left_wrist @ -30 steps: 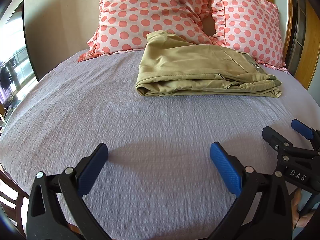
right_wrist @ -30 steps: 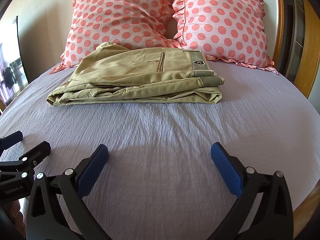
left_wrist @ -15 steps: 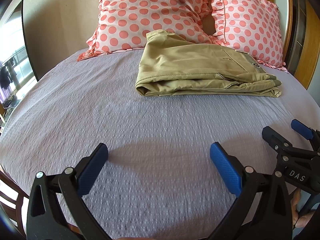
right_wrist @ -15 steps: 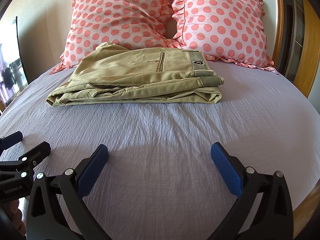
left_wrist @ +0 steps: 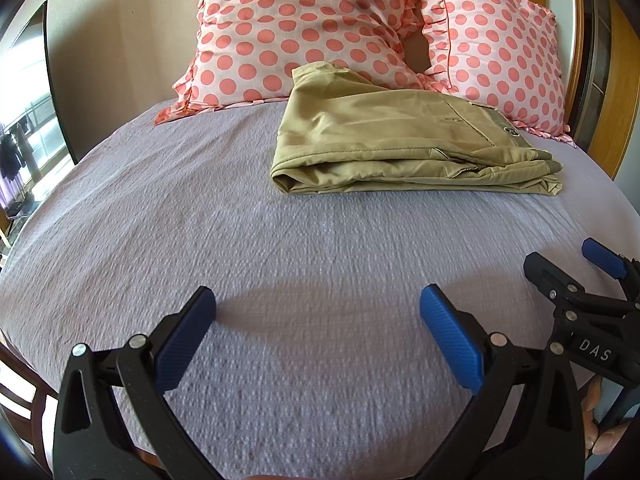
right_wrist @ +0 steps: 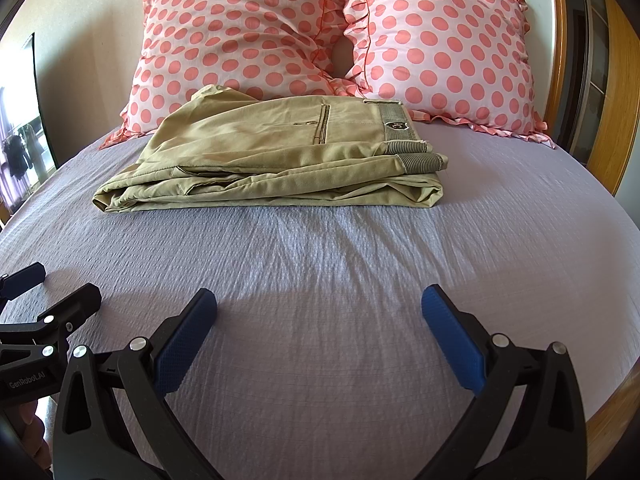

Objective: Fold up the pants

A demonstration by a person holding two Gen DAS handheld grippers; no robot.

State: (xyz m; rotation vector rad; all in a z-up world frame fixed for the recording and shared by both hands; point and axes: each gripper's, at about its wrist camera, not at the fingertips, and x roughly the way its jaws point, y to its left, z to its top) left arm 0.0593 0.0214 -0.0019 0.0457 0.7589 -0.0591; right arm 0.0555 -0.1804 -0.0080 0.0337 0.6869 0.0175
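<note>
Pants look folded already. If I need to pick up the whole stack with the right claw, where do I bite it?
Probably the striped waistband end of the pants, where the layers stack at the right edge. Bring the right claw, now open, in low from the right over the bedspread, one finger under the stack. The rounded fold at the near left would likely slip.

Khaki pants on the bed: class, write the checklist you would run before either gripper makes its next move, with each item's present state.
1. Khaki pants lie folded in a compact stack: ok.
2. Left gripper open, holding nothing: ok.
3. Right gripper open, holding nothing: ok.
4. Both grippers apart from the pants: ok.
5. Pants clear of the polka-dot pillows: not ok, far edge rests against them.
6. Layers square underneath: cannot tell.
</note>
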